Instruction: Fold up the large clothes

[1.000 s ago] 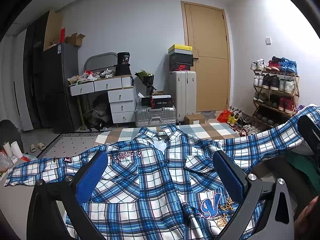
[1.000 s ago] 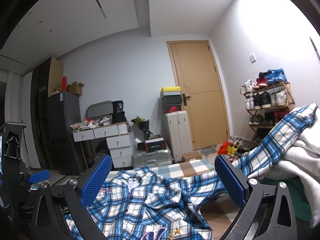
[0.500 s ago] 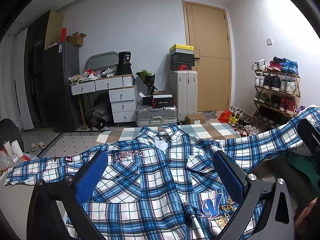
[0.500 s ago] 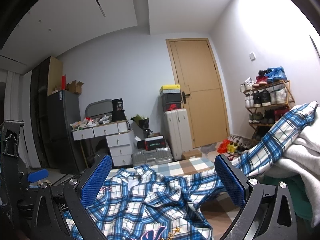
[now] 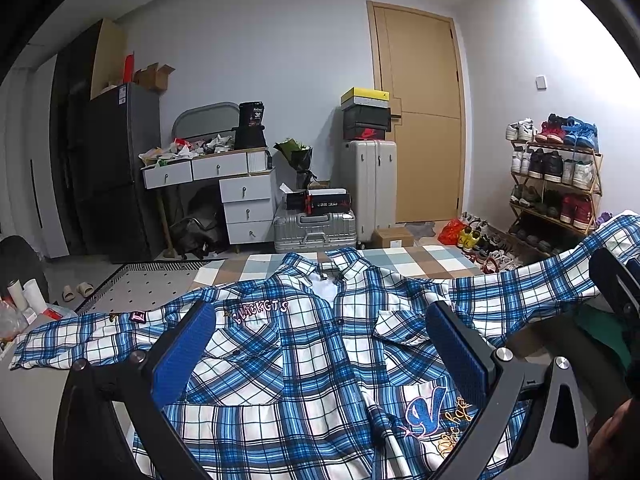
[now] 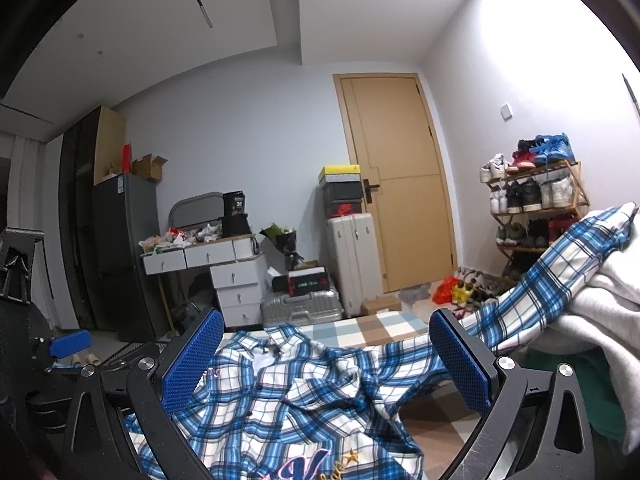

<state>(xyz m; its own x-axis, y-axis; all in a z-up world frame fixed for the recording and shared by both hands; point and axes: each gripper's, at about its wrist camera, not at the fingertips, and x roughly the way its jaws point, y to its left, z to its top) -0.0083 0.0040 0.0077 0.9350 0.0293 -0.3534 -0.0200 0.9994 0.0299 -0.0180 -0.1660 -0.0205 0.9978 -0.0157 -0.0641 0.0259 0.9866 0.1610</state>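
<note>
A blue-and-white plaid shirt (image 5: 308, 352) lies front-up and spread out on a flat surface, collar away from me, sleeves out to both sides. Its right sleeve (image 6: 560, 272) drapes up over a pile of grey-white fabric (image 6: 600, 304). My left gripper (image 5: 320, 344) hovers open over the shirt's chest, blue pads wide apart, holding nothing. My right gripper (image 6: 324, 356) is open too, above the shirt's lower right part (image 6: 304, 408), which is rumpled there. The left gripper's body (image 6: 60, 344) shows at the left edge of the right wrist view.
A checked rug (image 5: 400, 256) lies beyond the shirt. Behind stand a white drawer desk (image 5: 224, 184), silver suitcases (image 5: 316, 228), a wooden door (image 5: 420, 120) and a shoe rack (image 5: 552, 184). A black fridge (image 5: 116, 168) is at the left. Green fabric (image 6: 600, 400) lies at the right.
Both grippers stay open. The right wrist view has tilted slightly upward, so less of the shirt shows; the left view is nearly unchanged.
</note>
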